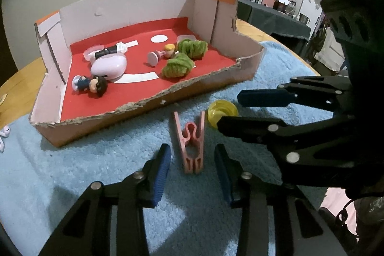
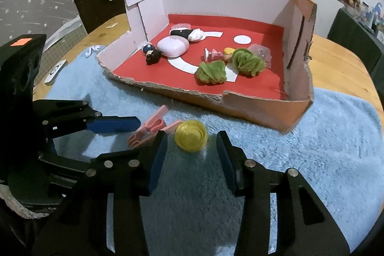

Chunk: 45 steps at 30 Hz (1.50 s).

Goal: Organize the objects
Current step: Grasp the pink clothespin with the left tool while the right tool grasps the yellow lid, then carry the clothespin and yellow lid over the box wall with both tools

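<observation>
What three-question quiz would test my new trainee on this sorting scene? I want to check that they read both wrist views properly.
1. True or false: the pink clothespin already lies in the box.
2. Which thing lies ahead of the right gripper, between its fingers? A) green yarn ball B) yellow ball C) earbud case
3. Fill in: both loose things lie on a blue ____.

Key
1. False: the clothespin lies on the towel outside the box, ahead of the left gripper.
2. B: the yellow ball; the pads do not touch it.
3. Towel.
</observation>
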Tool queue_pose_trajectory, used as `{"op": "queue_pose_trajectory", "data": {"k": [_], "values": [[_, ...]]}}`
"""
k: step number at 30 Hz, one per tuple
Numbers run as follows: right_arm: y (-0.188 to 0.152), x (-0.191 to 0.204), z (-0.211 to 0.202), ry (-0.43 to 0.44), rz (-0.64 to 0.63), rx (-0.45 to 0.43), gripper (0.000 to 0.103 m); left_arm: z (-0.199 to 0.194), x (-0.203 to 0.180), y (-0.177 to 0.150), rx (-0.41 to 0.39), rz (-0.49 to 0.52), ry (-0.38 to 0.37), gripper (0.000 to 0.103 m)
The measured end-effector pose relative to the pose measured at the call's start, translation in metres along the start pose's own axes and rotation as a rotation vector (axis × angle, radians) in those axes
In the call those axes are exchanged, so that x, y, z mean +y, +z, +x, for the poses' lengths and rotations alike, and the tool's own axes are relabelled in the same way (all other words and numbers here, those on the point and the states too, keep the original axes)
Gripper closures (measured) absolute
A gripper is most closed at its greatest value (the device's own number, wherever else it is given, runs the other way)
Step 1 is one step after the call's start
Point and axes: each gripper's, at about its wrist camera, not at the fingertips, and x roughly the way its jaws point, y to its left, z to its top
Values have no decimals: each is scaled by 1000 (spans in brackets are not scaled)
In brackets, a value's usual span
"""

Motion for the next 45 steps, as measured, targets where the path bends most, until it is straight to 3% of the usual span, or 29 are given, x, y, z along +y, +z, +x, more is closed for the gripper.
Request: {"op": "queue_pose_trajectory", "data": {"k": [12,14,28,45], "values": [[0,1,17,-13,-24,48,69,3,6,2,-4,2,21,82],[-1,2,17,-32,-28,50,74,3,6,3,-3,2,21,82],[1,4,1,-19,-7,18,74,-4,7,4,-26,-10,11,83],[14,21,-30,30,-22,-55,74,-49,6,-4,-100,-13,-27,83]]}}
